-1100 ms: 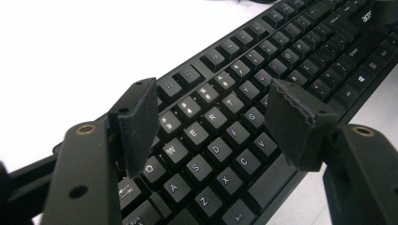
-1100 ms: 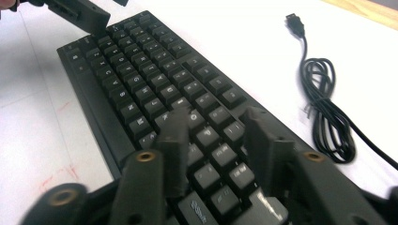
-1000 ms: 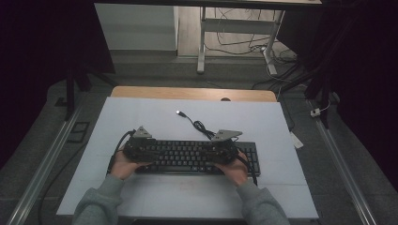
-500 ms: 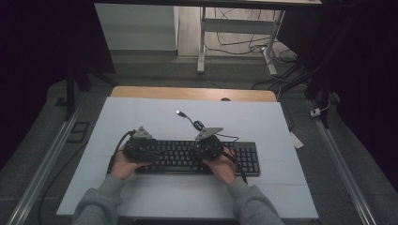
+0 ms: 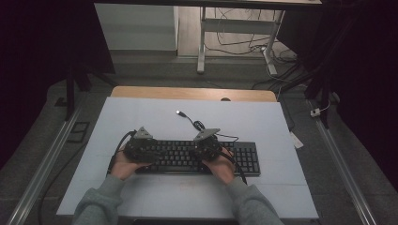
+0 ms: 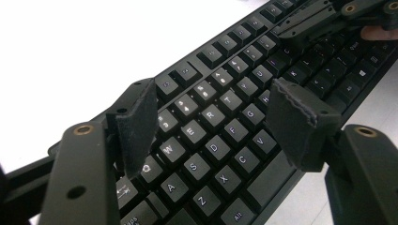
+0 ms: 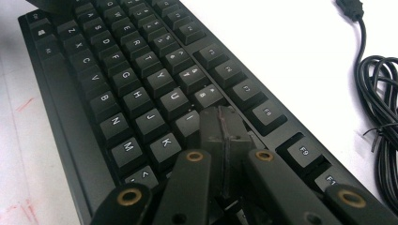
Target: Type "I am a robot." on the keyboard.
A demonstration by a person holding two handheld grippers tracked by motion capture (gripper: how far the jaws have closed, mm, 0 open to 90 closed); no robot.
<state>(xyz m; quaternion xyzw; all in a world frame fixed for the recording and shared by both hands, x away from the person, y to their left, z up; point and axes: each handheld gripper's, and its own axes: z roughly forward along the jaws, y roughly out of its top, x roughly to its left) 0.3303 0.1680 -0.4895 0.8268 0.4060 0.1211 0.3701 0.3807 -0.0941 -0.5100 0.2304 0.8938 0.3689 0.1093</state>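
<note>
A black keyboard (image 5: pixel 187 157) lies across the near middle of the white mat (image 5: pixel 141 117). My left gripper (image 5: pixel 141 150) is over the keyboard's left end. In the left gripper view its jaws (image 6: pixel 218 122) stand open above the letter keys (image 6: pixel 220 117) with nothing between the pads. My right gripper (image 5: pixel 206 147) sits over the keyboard's middle. In the right gripper view its tips (image 7: pixel 223 124) are shut, pad against pad, resting low on the keys (image 7: pixel 136 98) near the I key. The right gripper (image 6: pixel 328 18) also shows far off in the left gripper view.
The keyboard's black cable (image 5: pixel 199 125) lies coiled behind it on the mat, ending in a loose USB plug (image 5: pixel 179 113); the coil (image 7: pixel 375 93) is just beyond the function keys. A wooden table edge (image 5: pixel 192 93) runs behind the mat. Metal rails flank both sides.
My right gripper has moved left along the keyboard, from near its right end to its middle, and sunk slightly toward the keys. The left gripper and the keyboard have stayed put.
</note>
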